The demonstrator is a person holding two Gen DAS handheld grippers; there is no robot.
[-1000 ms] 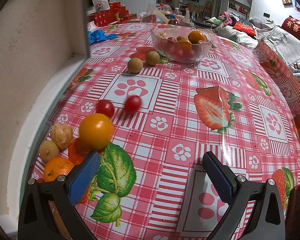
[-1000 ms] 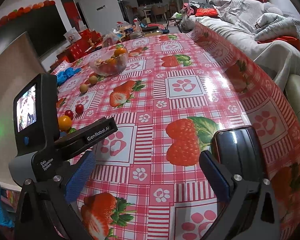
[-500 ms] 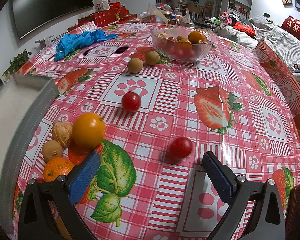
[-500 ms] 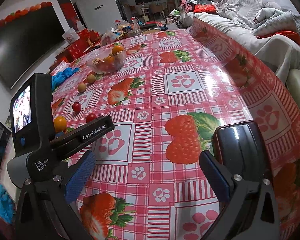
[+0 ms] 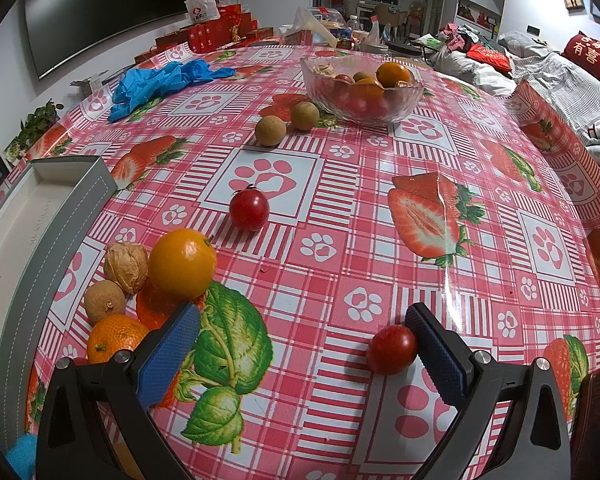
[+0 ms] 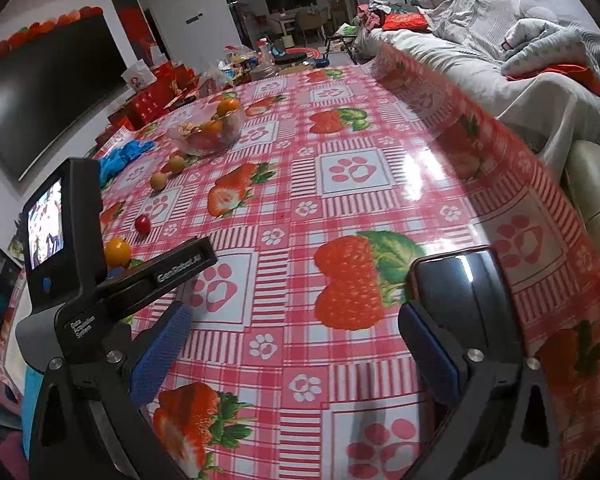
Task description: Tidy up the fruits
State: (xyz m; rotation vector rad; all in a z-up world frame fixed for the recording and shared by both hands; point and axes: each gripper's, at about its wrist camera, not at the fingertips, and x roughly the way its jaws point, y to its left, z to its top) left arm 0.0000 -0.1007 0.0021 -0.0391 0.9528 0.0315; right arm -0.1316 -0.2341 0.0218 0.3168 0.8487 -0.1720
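My left gripper (image 5: 302, 326) is open just above the tablecloth. A red cherry tomato (image 5: 392, 349) lies against the inside of its right finger (image 5: 436, 354). A second cherry tomato (image 5: 249, 210) rests farther ahead. Left of the gripper sit an orange (image 5: 182, 263), a tangerine (image 5: 114, 338), a papery husk fruit (image 5: 126, 261) and a brown longan (image 5: 105, 303). Two more longans (image 5: 271, 131) lie before a glass bowl (image 5: 362, 89) of fruit. My right gripper (image 6: 294, 330) is open and empty over the cloth, with the left gripper's body (image 6: 112, 268) at its left.
A grey-rimmed tray (image 5: 44, 236) stands at the left table edge. Blue gloves (image 5: 160, 82) lie at the back left. A dark phone (image 6: 466, 292) lies by the right gripper's right finger. A sofa with bedding (image 6: 520, 48) borders the table's right edge. Boxes crowd the far end.
A pale board that blocked the left of the left wrist view has dropped away, revealing the tray. One cherry tomato rolled toward me and now rests against the left gripper's right finger.
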